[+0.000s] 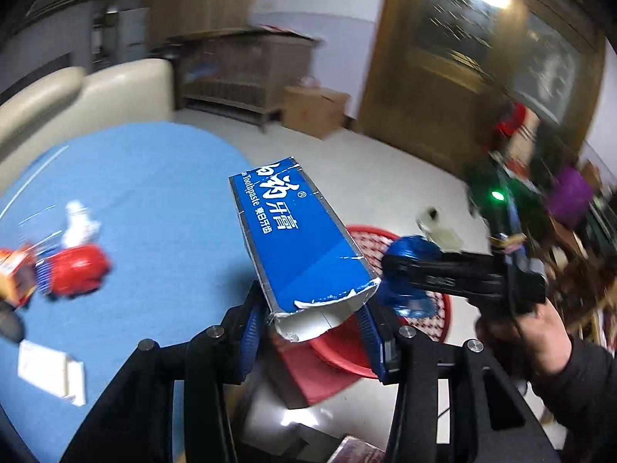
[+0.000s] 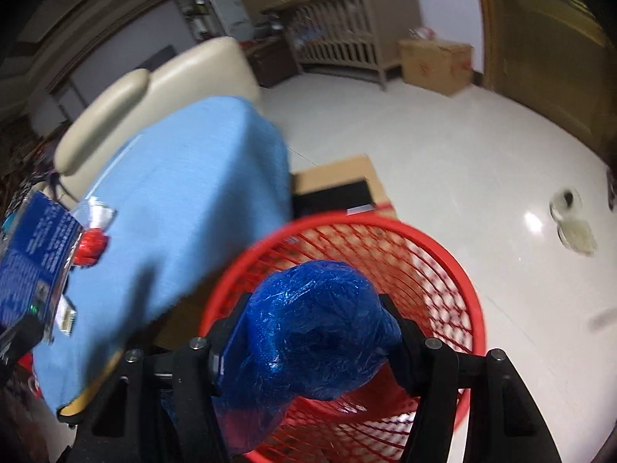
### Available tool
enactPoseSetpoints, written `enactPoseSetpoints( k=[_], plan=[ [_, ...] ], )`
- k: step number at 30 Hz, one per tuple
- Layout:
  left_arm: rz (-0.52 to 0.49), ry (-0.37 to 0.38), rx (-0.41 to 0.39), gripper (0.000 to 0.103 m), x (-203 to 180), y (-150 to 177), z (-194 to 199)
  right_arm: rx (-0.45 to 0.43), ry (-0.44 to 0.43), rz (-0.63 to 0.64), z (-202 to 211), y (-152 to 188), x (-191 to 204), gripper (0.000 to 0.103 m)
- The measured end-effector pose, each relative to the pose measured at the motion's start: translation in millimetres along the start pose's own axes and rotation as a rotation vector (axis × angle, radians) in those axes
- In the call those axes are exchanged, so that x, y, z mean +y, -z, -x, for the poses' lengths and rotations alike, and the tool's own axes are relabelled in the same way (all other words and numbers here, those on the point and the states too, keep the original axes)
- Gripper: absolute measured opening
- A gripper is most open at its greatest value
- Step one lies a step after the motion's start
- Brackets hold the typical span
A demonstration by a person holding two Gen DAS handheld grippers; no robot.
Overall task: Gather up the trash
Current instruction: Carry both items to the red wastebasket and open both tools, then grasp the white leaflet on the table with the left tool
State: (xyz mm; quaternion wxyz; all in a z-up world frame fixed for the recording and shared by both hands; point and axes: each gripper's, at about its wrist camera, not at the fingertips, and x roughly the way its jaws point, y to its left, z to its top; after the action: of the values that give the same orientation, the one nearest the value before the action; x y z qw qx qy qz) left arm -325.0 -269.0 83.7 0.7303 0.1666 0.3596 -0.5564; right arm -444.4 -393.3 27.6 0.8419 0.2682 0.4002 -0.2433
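The left gripper (image 1: 312, 320) was closed on the torn end of a blue toothpaste box (image 1: 299, 243), w/ the box sticking out long and angled up past the fingers. It was held over the edge of the blue-covered table (image 1: 146, 200), not yet over the red basket (image 2: 468, 293). Risk: only the ragged, crushed end was pinched, so the box could pivot or slip out and land on the floor short of the basket.

The right gripper (image 2: 314, 341) was clamped on a crumpled blue plastic bag (image 2: 316, 332), held right above the basket opening. Part of the bag hung below the fingers on the near side; if released here it was judged likely to drop in, but the film could cling to a pad or catch on the rim and spill outside.

Both grippers were close together near the basket, so a clash was possible if both were moved in at once.

Farther off on the table, a red wrapper (image 1: 79, 270), white scrap (image 1: 81, 220) and white card (image 1: 52, 372) were left uncollected. Both views were blurred, so exact clearances couldn't be told.
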Motion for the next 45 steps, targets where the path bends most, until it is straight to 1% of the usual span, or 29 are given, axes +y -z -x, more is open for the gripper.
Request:
enactPoseSetpoints(
  k=[2,3,4,5,6,7,8,11,14,16,18,20,23,26,29,30,33,34,35,36,37,39,40,42,43,45],
  plan=[
    [-0.028,0.029,0.039,0.049,-12,-1,-16,0.027,0.011,-0.028,-7,3,-16,0.069],
    [-0.042,0.037,0.061,0.049,-19,-1,-25,0.032,0.007,-0.041,-8,5,-21,0.072],
    [-0.051,0.045,0.081,0.050,-23,-3,-33,0.039,0.002,-0.056,-11,5,-27,0.081],
    [-0.059,0.051,0.102,0.051,-28,-4,-42,0.041,0.004,-0.068,-12,5,-32,0.087],
    [-0.066,0.055,0.117,0.053,-33,-5,-49,0.034,0.008,-0.079,-12,4,-38,0.096],
    [-0.071,0.053,0.127,0.058,-35,-6,-55,0.025,0.009,-0.087,-10,5,-41,0.098],
    [-0.078,0.057,0.138,0.062,-39,-9,-61,0.014,0.006,-0.098,-7,6,-43,0.098],
    [-0.078,0.058,0.154,0.063,-35,-14,-69,-0.024,0.012,-0.135,0,3,-57,0.098],
    [-0.044,0.048,0.156,0.064,-20,-19,-69,-0.067,0.022,-0.173,6,-5,-71,0.098],
    [-0.013,0.022,0.142,0.064,-5,-23,-61,-0.087,0.029,-0.200,10,-8,-81,0.098],
    [0.014,-0.006,0.114,0.065,5,-25,-52,-0.085,0.016,-0.231,12,-8,-92,0.098],
    [0.060,-0.051,0.075,0.069,23,-23,-35,-0.063,-0.017,-0.285,16,1,-103,0.098],
    [0.112,-0.116,0.034,0.070,45,-16,-17,-0.012,-0.042,-0.328,17,27,-109,0.098],
    [0.170,-0.157,0.006,0.070,64,-2,1,0.053,-0.092,-0.359,15,56,-101,0.098],
    [0.220,-0.226,-0.011,0.070,85,17,23,0.091,-0.140,-0.374,4,69,-84,0.098],
    [0.238,-0.250,-0.013,0.070,92,24,30,0.095,-0.169,-0.385,-3,68,-76,0.100],
    [0.302,-0.334,-0.034,0.071,116,49,53,0.093,-0.177,-0.370,-23,57,-59,0.100],
    [0.349,-0.372,-0.045,0.071,131,61,66,0.107,-0.200,-0.381,-32,51,-53,0.100],
    [0.382,-0.393,-0.054,0.072,140,70,74,0.117,-0.226,-0.385,-39,45,-47,0.100],
    [0.435,-0.430,-0.066,0.073,154,82,85,0.124,-0.222,-0.367,-45,41,-43,0.100],
    [0.477,-0.461,-0.073,0.076,165,91,90,0.119,-0.178,-0.331,-48,37,-38,0.100],
    [0.571,-0.512,-0.089,0.077,187,110,103,0.119,-0.103,-0.299,-46,33,-35,0.100],
    [0.613,-0.521,-0.093,0.077,196,117,109,0.112,-0.092,-0.297,-42,34,-35,0.100],
    [0.683,-0.525,-0.091,0.077,212,129,113,0.061,-0.019,-0.278,-25,33,-40,0.100],
    [0.718,-0.520,-0.087,0.077,219,132,112,0.034,0.008,-0.272,-15,31,-43,0.100],
    [0.750,-0.508,-0.071,0.077,222,128,104,-0.029,0.044,-0.256,7,26,-41,0.100]
  ],
)
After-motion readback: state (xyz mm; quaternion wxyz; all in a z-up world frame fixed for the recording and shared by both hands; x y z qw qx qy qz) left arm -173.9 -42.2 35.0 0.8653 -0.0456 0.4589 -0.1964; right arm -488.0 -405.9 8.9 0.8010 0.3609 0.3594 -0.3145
